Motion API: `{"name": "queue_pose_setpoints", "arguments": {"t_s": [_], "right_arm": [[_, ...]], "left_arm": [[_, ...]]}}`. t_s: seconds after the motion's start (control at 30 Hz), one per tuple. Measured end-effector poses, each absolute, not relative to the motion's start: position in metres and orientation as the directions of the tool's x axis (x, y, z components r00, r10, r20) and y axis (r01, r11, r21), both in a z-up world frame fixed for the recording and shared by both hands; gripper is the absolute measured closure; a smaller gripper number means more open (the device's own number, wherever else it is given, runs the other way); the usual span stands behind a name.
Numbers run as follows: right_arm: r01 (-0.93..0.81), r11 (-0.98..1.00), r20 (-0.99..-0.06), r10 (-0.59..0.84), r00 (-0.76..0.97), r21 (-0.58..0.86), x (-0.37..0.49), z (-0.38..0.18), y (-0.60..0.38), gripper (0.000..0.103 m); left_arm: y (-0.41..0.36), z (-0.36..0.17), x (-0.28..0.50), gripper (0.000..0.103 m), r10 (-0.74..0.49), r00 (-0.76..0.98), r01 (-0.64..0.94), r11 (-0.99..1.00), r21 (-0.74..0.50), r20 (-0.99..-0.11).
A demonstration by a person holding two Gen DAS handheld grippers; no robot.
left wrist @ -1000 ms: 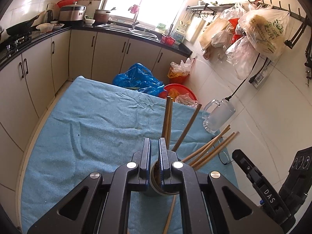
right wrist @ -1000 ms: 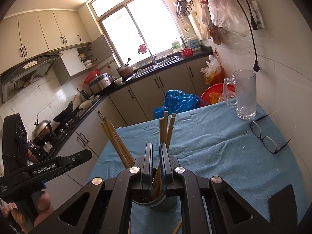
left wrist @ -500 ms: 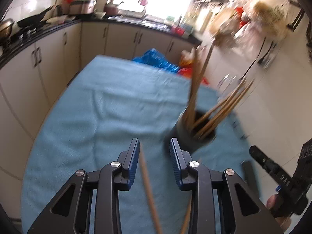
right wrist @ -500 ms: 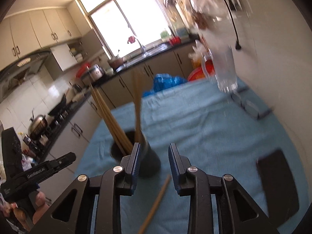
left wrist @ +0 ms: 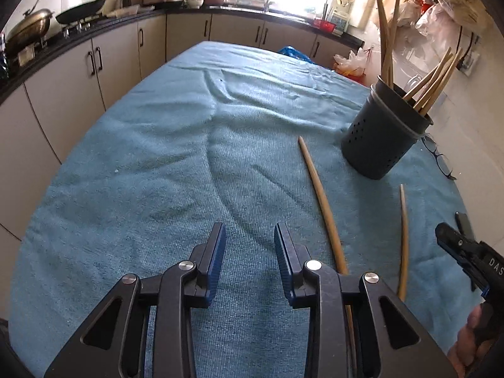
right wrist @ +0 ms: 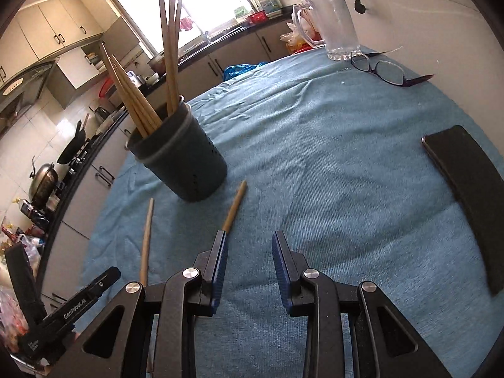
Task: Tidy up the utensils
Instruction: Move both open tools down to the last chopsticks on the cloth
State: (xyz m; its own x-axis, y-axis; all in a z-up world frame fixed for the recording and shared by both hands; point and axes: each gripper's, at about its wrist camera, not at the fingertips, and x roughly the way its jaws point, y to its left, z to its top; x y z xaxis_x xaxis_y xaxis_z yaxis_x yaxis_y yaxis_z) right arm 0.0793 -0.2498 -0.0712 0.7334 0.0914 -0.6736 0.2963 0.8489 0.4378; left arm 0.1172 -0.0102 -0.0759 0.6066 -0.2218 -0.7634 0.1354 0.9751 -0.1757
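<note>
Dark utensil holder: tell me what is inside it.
The dark utensil holder holds several wooden chopsticks, upper ends sticking out. Its wall hides their lower ends and its bottom.

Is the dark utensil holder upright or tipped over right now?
Upright. The utensil holder stands on its base on the blue cloth, open end up, with chopsticks sticking out; two more chopsticks lie flat beside it.

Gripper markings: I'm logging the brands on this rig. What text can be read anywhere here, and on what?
"GenRobot.AI": on the left gripper, seen from the right wrist.
"DAS": cut off by the frame edge, on the right gripper, seen from the left wrist.
Labels on the windowsill bottles: too small to read.
</note>
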Motion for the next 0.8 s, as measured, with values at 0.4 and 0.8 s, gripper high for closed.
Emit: {"name": "queue_pose_setpoints", "arguments": {"t_s": [0.4,0.8], "right_arm": [[0.265,0.862,-0.668,0.109,0.736,0.432,0.075,-0.081,-0.233,0.072],[0.261,0.878,-0.721,0.125,0.682,0.4,0.103,-0.079,-0.216,0.072]], "left_arm": [[-0.005,-0.075,0.121,0.067,-0.279,0.595,0.144,0.96,-0.241,-0.754],[-0.004,-0.076,0.121,0.067,-0.294,0.593,0.144,0.955,-0.261,-0.75]]}}
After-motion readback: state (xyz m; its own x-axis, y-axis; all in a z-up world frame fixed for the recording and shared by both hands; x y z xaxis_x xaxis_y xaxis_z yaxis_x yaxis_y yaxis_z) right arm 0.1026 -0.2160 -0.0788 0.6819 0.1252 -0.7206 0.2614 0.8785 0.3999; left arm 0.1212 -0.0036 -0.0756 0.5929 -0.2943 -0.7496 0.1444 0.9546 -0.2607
